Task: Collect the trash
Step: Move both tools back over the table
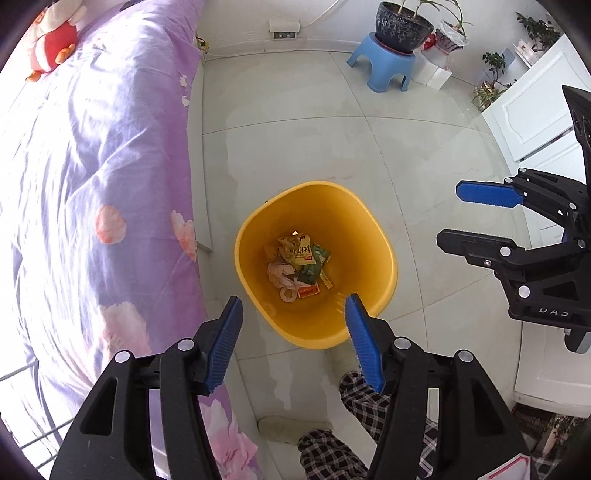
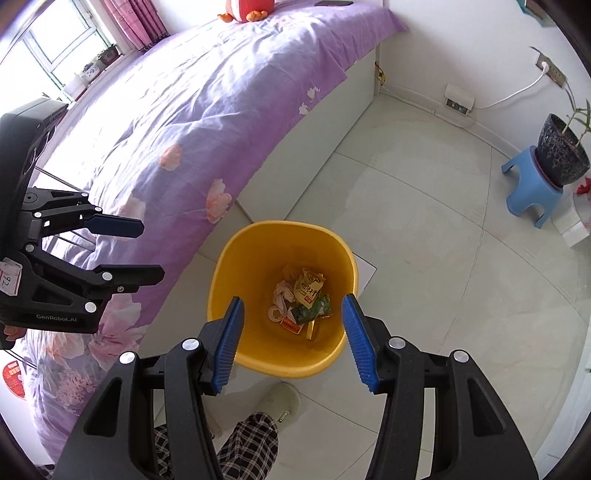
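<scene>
On the floor beside the bed (image 1: 92,166), the yellow bin (image 1: 373,236) holds the wrappers (image 1: 301,264). Above it we hold our left gripper (image 1: 293,314) and right gripper (image 2: 291,314), all 4 fingers spread wide, gripping nothing.

purple floral bedspread (image 1: 92,166), blue stool (image 1: 384,62) bearing a potted plant (image 1: 404,26).

The left gripper (image 1: 293,306) is held pointing downward, its blue-padded fingers (image 1: 225,339) spread wide with nothing between them. The right gripper (image 2: 291,308) is posed likewise, its fingers (image 2: 356,339) parted and nothing gripped. The two are held side by side, apart, each seen sideways in the other's view. Legs in checked trousers (image 2: 247,439) are seen below, a slippered foot (image 2: 280,400) forward.
</scene>
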A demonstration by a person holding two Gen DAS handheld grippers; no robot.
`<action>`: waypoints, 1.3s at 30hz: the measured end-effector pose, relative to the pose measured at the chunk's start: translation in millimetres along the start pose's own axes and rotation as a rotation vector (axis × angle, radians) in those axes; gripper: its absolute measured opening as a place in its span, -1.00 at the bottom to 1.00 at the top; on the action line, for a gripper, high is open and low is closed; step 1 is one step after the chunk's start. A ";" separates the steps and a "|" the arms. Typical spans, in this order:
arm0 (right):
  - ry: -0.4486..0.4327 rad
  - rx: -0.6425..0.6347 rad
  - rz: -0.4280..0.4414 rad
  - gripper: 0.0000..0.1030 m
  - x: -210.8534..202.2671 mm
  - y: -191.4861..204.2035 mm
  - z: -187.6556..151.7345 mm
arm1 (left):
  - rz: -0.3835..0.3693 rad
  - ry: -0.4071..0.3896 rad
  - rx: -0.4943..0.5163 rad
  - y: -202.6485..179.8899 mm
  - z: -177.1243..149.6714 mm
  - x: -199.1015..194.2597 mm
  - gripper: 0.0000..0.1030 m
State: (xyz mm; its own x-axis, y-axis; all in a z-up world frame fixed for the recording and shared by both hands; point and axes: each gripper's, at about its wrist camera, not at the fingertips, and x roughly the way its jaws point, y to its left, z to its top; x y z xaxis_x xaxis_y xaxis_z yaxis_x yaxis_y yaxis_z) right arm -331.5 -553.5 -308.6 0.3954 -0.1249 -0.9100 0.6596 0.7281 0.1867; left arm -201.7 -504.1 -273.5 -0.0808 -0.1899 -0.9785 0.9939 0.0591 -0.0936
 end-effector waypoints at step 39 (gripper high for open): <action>-0.303 -0.361 0.171 0.82 -191.9 317.8 24.5 | 0.276 -0.420 -0.726 152.6 -291.7 -278.7 0.90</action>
State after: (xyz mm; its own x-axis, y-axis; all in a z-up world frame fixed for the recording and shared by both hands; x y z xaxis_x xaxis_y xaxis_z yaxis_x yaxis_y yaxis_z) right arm -182.0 -314.7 -65.6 0.6817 -0.1340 -0.7192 0.3268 0.9353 0.1354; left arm -49.6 -156.2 -68.8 0.3313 -0.4128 -0.8485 0.6691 0.7368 -0.0971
